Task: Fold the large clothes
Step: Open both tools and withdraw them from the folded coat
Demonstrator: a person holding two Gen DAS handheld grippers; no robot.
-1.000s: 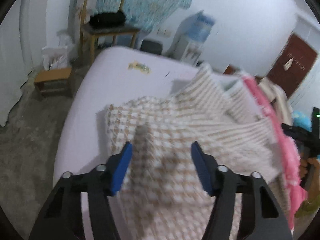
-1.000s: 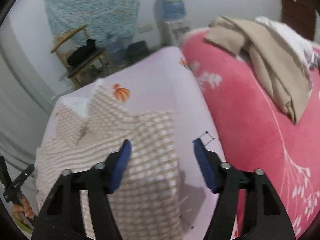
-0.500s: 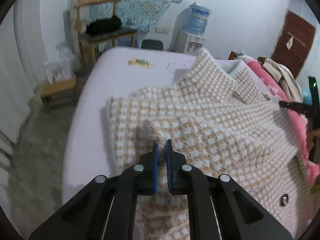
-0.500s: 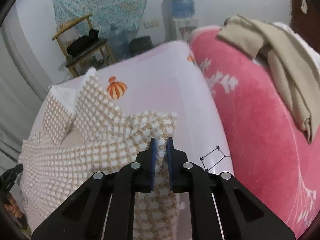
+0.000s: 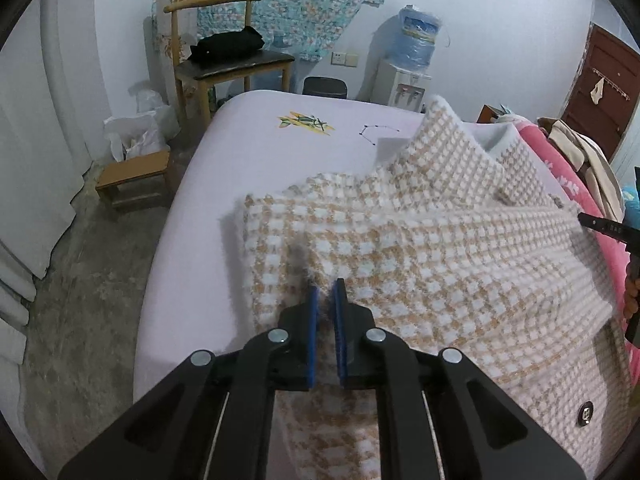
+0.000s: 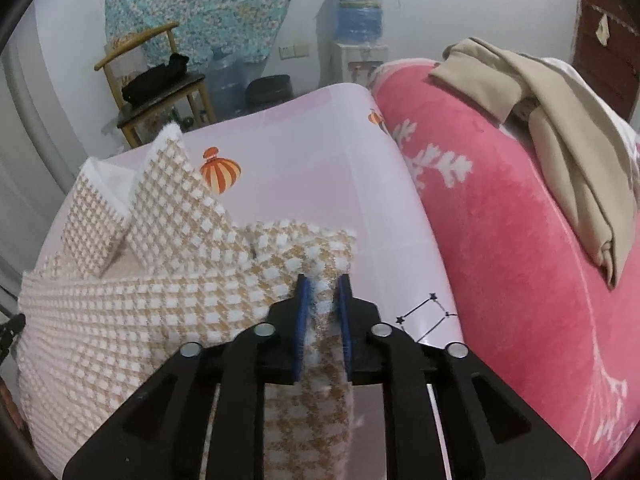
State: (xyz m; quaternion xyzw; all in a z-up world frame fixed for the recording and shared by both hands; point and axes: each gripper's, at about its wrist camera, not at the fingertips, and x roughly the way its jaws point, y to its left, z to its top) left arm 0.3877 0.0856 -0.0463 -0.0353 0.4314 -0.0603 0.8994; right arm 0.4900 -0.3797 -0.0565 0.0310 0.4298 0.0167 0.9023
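Note:
A large tan-and-white checked garment (image 5: 440,248) lies rumpled on the pale lilac bed sheet (image 5: 248,140), its collar standing up at the far end. In the left wrist view my left gripper (image 5: 324,286) is shut on a raised fold near the garment's left edge. In the right wrist view the same garment (image 6: 160,300) spreads to the left. My right gripper (image 6: 323,280) pinches its right corner. Those jaws are opening slightly, with fabric still filling the gap and touching both pads. A metal snap (image 5: 585,414) shows near the bottom right.
A pink blanket (image 6: 500,220) with beige clothes (image 6: 560,100) on it lies along the bed's right side. Beyond the bed stand a wooden chair (image 5: 224,60), a low stool (image 5: 132,176), a water dispenser (image 5: 412,60) and a dark bin (image 5: 324,87). Bare sheet (image 6: 312,140) stretches past the garment.
Both grippers went from wide open over the garment to closed on folds of it. The right gripper's pads now stand a little further apart than half a second ago.

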